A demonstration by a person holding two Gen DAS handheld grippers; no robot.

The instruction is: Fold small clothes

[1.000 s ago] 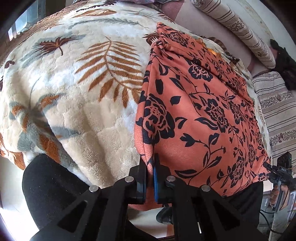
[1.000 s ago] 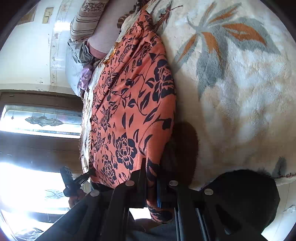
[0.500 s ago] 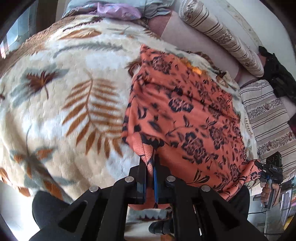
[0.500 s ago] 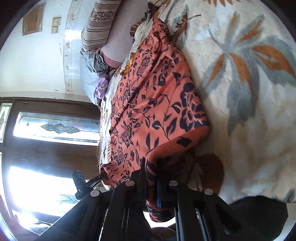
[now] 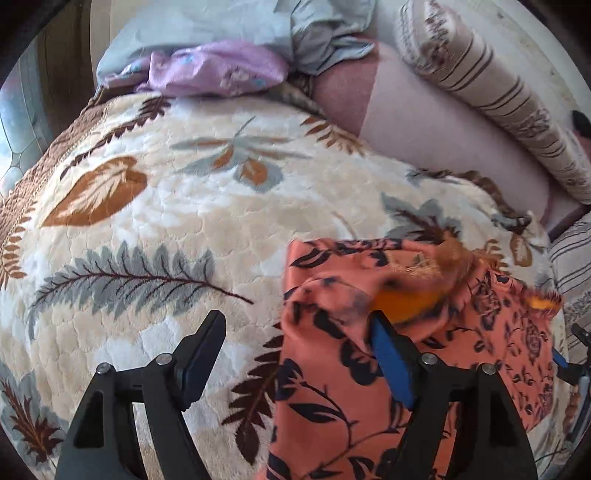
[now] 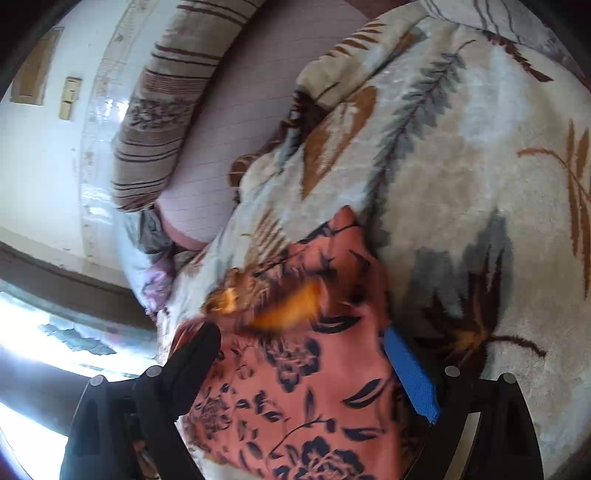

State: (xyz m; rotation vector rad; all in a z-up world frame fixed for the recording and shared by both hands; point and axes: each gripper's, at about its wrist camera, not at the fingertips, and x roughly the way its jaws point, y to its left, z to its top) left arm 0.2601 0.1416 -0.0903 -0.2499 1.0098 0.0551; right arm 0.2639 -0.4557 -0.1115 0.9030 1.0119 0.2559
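Note:
An orange garment with a black flower print (image 5: pixel 369 354) lies folded over on a cream leaf-patterned blanket (image 5: pixel 184 221). It also shows in the right wrist view (image 6: pixel 303 376). My left gripper (image 5: pixel 295 332) is open, its jaws wide apart over the garment's left edge. The blue-padded finger (image 5: pixel 388 354) rests over the cloth. My right gripper (image 6: pixel 299 343) is open too, straddling the garment's other end, with its blue pad (image 6: pixel 410 376) at the cloth's edge. The garment's far part is blurred.
A striped bolster (image 5: pixel 498 88) and a pink sheet (image 5: pixel 424 129) lie at the far side. A lilac cloth (image 5: pixel 218 70) and pale blue bedding (image 5: pixel 221 22) are heaped at the back. A bright window (image 6: pixel 37 332) is at the left of the right wrist view.
Both grippers have carried the garment's near edge forward over its far part and opened, letting the cloth go. The garment now lies doubled and shorter.

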